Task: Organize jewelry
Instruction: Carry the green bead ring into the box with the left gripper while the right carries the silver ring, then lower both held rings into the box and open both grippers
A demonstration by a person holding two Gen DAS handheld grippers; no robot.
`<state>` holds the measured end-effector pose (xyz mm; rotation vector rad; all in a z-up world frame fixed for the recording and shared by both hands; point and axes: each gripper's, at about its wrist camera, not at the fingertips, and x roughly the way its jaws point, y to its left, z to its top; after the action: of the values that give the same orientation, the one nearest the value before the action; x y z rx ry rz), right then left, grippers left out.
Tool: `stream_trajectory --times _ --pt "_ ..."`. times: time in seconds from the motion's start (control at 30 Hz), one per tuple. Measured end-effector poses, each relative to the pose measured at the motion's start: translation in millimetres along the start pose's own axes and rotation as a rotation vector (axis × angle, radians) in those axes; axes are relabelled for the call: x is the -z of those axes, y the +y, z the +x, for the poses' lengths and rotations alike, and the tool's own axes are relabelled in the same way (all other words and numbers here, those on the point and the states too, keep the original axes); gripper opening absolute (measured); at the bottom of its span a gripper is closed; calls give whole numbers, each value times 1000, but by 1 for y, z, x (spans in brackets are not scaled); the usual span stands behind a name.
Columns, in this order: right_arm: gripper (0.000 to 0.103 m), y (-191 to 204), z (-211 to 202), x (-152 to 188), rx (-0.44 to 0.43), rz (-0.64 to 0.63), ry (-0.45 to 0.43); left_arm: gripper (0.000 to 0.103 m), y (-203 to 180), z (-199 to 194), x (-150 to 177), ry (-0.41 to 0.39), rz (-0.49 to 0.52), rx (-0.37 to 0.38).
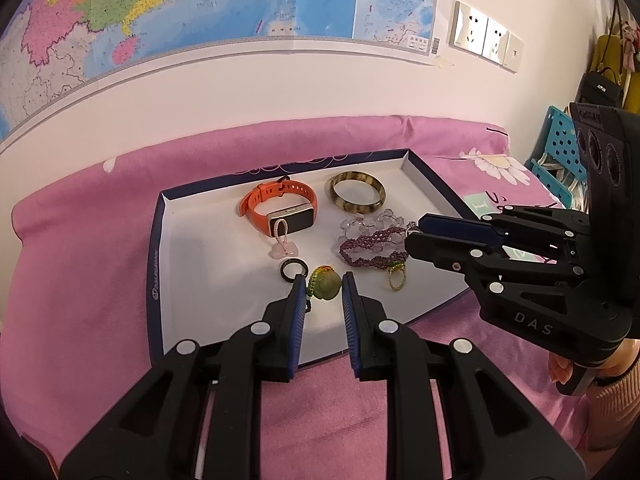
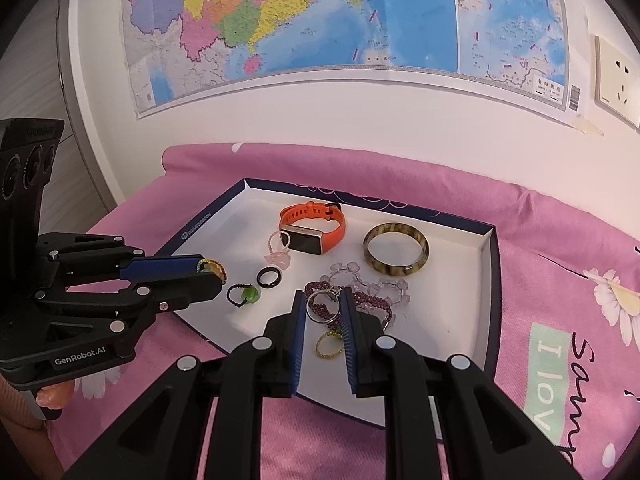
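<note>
Left wrist view: close above near-left edge of tray (image 1: 158,264), facing wall map (image 1: 180,8), angled down. Right wrist view: close above near-right edge, same heading. Shared: whole tray (image 2: 490,280), pink cloth (image 2: 540,216), map (image 2: 320,20) (each sees other gripper).

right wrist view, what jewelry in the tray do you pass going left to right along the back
pink charm on a loop → orange smartwatch → mottled bangle, all lying in the white tray.

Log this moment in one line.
left gripper shut on round green pendant | right gripper shut on silver ring | both over white tray
</note>
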<state>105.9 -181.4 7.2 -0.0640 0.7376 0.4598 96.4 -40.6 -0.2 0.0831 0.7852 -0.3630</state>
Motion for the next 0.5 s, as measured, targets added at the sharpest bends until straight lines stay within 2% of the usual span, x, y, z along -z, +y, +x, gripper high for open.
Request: stream_trajectory --times 0.5 --pt "16 -4 6 -1 -1 18 7 19 1 3 -1 7 -3 -5"
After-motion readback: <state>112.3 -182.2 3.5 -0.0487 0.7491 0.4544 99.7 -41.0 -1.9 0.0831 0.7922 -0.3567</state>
